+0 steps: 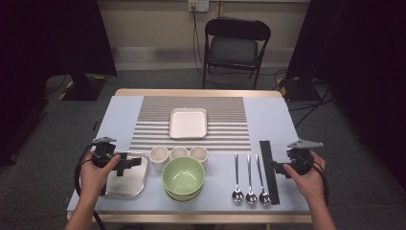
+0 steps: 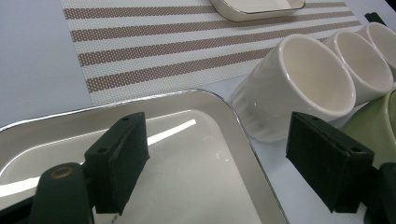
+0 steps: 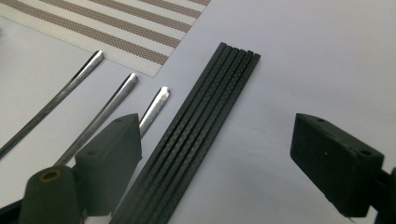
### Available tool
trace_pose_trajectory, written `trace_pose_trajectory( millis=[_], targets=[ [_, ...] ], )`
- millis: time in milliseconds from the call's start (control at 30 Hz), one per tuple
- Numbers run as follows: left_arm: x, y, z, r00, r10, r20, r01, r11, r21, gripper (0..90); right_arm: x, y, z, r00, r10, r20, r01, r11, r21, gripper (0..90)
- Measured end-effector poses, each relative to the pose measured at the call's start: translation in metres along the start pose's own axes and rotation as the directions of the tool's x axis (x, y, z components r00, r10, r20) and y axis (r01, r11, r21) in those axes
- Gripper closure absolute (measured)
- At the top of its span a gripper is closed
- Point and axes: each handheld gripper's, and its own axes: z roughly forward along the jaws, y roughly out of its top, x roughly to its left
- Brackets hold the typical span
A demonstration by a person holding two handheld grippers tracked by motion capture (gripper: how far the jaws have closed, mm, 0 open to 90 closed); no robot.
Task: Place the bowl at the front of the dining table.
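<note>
Claw left gaped over steel tray | claw right gaped above black chopsticks | I judged nothing lifted yet; all setting remained.

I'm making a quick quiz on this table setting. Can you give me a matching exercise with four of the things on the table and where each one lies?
Things:
1. steel tray
2. green bowl
3. white square dish
4. black chopsticks

Places:
A. on the striped placemat
B. just right of the three spoons
C. under the left gripper
D. in front of the three white cups

Pairs: 1-C, 2-D, 3-A, 4-B
</note>
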Motion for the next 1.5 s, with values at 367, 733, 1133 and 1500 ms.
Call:
trace_pose_trajectory(
  millis=[367, 733, 1133, 1500],
  targets=[
    [0.002, -0.002, 0.0, 1.0, -0.004, -0.003, 0.004, 1.0, -0.006, 20.5, 0.008, 0.014, 0.001, 0.9994, -0.033, -0.011, 0.033, 0.999, 0.019, 15.7],
    [0.003, -0.004, -0.004, 0.9997, -0.007, -0.022, 0.006, 0.9999, -0.015, 20.3, 0.019, 0.031, 0.0, 0.997, -0.061, -0.048, 0.062, 0.998, 0.021, 15.7],
    [0.003, -0.006, -0.005, 0.9999, -0.004, -0.014, 0.004, 0.9998, -0.017, 20.3, 0.029, 0.042, 0.003, 0.9939, -0.057, -0.094, 0.06, 0.998, 0.028, 15.6],
    [0.005, -0.007, -0.006, 0.9996, -0.009, -0.025, 0.009, 0.9999, -0.014, 20.3, 0.037, 0.048, 0.008, 0.9908, -0.077, -0.111, 0.081, 0.996, 0.034, 15.6]
  ],
)
